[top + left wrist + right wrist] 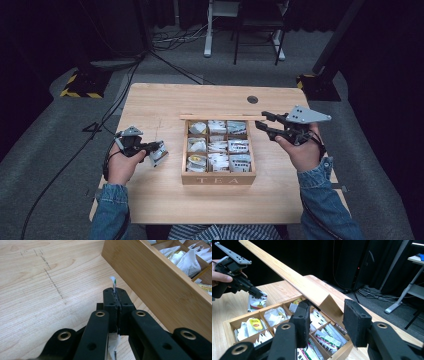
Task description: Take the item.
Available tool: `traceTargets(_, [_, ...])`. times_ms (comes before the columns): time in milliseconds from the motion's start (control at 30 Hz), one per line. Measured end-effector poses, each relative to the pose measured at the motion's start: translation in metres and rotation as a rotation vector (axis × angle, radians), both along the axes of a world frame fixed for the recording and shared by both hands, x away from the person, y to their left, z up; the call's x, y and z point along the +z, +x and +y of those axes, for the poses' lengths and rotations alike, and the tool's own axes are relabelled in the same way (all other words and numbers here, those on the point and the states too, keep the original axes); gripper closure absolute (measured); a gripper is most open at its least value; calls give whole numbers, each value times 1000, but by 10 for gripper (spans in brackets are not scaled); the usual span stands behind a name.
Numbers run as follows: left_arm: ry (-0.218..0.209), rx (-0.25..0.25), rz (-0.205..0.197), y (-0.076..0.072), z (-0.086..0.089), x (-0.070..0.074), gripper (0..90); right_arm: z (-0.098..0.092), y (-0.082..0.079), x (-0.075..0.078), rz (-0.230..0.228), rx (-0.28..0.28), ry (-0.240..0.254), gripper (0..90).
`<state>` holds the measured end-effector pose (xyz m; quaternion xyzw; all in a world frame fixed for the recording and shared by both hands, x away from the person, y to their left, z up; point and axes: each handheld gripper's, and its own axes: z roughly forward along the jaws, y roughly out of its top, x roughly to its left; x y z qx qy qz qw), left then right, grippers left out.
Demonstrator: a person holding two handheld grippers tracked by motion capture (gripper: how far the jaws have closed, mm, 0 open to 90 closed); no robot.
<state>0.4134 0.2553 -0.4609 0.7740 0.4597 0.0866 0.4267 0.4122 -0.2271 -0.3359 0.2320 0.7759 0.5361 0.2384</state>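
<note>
Evidently left gripper pinches a tea bag clear of the tea box, just beside its wall. Right gripper, jaws gaping around the lid edge, seemingly props it open.

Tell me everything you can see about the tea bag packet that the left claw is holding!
The tea bag packet is a small flat sachet, white with green and red print, made of what looks like paper or foil. The left claw is shut on it, so a white and green edge pokes out beyond the closed tips. It hangs above the wooden table, to the left of the tea box, and touches only the claw.
</note>
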Motion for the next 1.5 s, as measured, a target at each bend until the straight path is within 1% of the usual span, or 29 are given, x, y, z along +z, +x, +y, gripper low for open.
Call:
traceTargets(133, [9,5,-2,1,-1,-2,855,0,0,0,0,0,-1,578])
traceTargets(167, [11,11,-8,2,-1,-3,801,0,0,0,1,0,-1,578])
traceTargets(200, [13,13,-14,2,-1,-3,769,0,0,0,1,0,-2,578])
traceTargets(267, [19,20,-22,2,-1,-2,630,0,-1,0,1,1,-3,578])
traceTargets(300, [25,25,-33,2,-2,-2,630,0,-1,0,1,1,-3,578])
traceTargets(333, [27,33,-41,2,-2,-1,521,0,-1,0,1,1,-3,578])
traceTargets(367, [29,38,-47,2,-2,0,475,0,-1,0,2,0,-3,578])
traceTargets(400, [36,39,-56,2,-2,1,475,0,-1,0,2,0,-3,578])
traceTargets(433, [48,49,-70,1,-3,4,402,0,-1,0,1,0,-4,578])
traceTargets(500, [54,59,-86,0,-2,7,349,0,-1,0,2,2,-5,578])
traceTargets(533, [54,59,-86,0,-2,7,333,0,-1,0,2,2,-5,578])
traceTargets(567, [53,63,-94,-2,-1,10,325,0,-1,0,3,1,-4,578])
traceTargets(600, [53,63,-94,-2,-1,10,321,0,-1,0,3,1,-4,578])
traceTargets(733, [56,63,-115,-4,2,18,314,0,-1,0,3,2,-4,578])
traceTargets(833, [48,67,-131,-6,3,23,311,0,-1,0,7,4,-5,578])
traceTargets(867, [52,69,-137,-7,4,26,310,0,-2,0,8,3,-7,578])
traceTargets(1000, [54,70,-142,-9,5,30,310,0,-3,-1,7,2,-10,578])
traceTargets(1033, [58,74,-148,-10,6,32,311,0,-3,-1,8,2,-11,580])
traceTargets(1200, [63,74,-150,-12,7,36,310,0,-4,0,9,-1,-17,583])
traceTargets(1367, [73,78,-169,-15,7,42,310,0,-5,0,11,-1,-24,583])
traceTargets(1433, [81,78,-175,-16,7,45,310,0,-6,0,16,-2,-31,583])
traceTargets(1467, [77,81,-176,-17,7,45,310,1,-6,0,18,-3,-35,583])
traceTargets(1500, [79,80,-182,-17,7,46,310,1,-8,1,26,-7,-49,584])
